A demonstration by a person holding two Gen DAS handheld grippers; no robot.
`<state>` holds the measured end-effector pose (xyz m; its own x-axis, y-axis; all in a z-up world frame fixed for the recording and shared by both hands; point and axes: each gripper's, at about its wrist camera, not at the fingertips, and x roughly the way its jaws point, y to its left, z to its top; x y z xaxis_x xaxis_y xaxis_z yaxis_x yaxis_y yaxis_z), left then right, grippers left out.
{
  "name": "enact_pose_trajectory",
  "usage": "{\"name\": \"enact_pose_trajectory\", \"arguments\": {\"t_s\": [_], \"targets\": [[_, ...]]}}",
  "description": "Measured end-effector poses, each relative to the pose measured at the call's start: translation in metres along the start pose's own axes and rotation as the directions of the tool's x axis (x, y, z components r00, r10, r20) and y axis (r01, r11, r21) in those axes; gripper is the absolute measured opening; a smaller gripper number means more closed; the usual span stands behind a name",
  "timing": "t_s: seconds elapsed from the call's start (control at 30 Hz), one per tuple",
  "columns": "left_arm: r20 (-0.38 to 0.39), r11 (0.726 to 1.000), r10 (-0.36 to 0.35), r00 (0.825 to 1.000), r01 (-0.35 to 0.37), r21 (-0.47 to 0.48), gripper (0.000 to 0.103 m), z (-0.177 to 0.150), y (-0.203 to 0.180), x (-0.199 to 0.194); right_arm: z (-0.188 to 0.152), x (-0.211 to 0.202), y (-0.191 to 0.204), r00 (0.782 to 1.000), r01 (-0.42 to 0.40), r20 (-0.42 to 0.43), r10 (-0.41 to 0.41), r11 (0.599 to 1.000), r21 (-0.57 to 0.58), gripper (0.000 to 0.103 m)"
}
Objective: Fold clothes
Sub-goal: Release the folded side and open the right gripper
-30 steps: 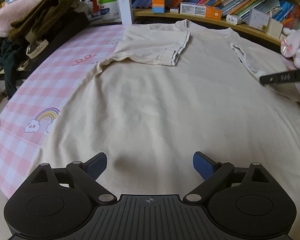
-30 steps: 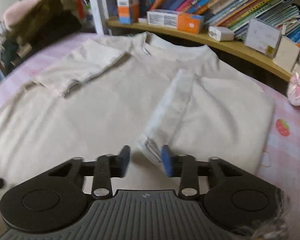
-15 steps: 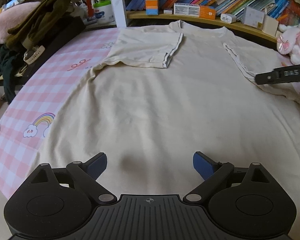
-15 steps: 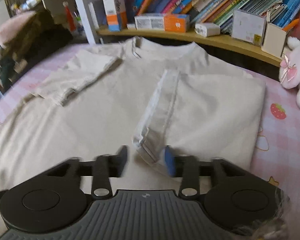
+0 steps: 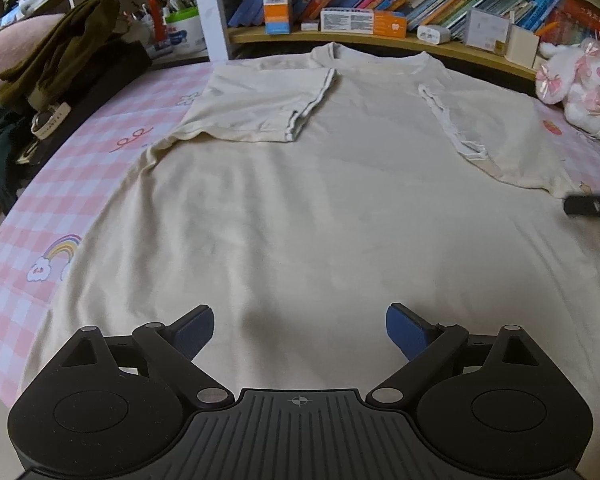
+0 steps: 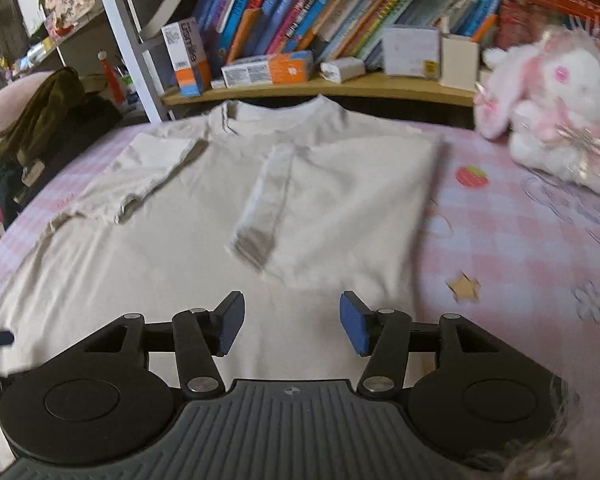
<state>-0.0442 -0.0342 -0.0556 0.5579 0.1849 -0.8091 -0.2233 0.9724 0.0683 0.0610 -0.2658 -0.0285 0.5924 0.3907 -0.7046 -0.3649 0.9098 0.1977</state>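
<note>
A cream T-shirt (image 5: 300,200) lies flat on the pink checked bed, neck toward the bookshelf. Its left sleeve (image 5: 260,108) and right sleeve (image 6: 356,208) are both folded inward onto the body. My left gripper (image 5: 299,330) hovers open over the lower part of the shirt, nothing between its blue pads. My right gripper (image 6: 291,322) is over the shirt's right side, just short of the folded right sleeve; its jaws are opening and nothing is between them. One of its fingers (image 5: 592,205) shows dark at the right edge of the left wrist view.
A wooden shelf (image 6: 320,90) with books and boxes runs behind the bed. A white and pink plush rabbit (image 6: 556,112) sits at the back right. A heap of clothes (image 5: 56,64) lies at the left. The pink checked sheet (image 6: 540,260) lies bare right of the shirt.
My right gripper let go of the right sleeve's hem, opened, and drew back toward me and to the right. The sleeve stays folded on the shirt. My left gripper pulled back slightly, still open.
</note>
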Motion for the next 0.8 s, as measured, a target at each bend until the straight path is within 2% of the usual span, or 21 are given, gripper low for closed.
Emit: {"name": "enact_pose_trajectory", "arguments": {"t_s": [0.07, 0.33, 0.5, 0.8], "targets": [[0.004, 1.000, -0.002, 1.000, 0.002, 0.003, 0.095, 0.000, -0.006, -0.001, -0.010, -0.008, -0.004, 1.000, 0.023, -0.012, -0.023, 1.000, 0.006, 0.060], [0.002, 0.999, -0.034, 0.999, 0.034, 0.024, 0.095, -0.002, -0.033, -0.005, -0.049, -0.032, -0.015, 0.997, 0.056, -0.059, -0.056, 0.998, 0.004, 0.067], [-0.007, 0.999, -0.040, 0.999, 0.040, 0.008, 0.095, -0.008, -0.038, -0.008, -0.061, -0.037, -0.018, 0.996, 0.031, -0.083, -0.031, 1.000, -0.005, 0.068], [-0.026, 0.997, 0.032, 0.999, -0.034, -0.063, 0.095, -0.019, -0.027, -0.015, -0.068, -0.041, -0.033, 0.996, 0.049, -0.076, -0.048, 0.999, 0.014, 0.062]]}}
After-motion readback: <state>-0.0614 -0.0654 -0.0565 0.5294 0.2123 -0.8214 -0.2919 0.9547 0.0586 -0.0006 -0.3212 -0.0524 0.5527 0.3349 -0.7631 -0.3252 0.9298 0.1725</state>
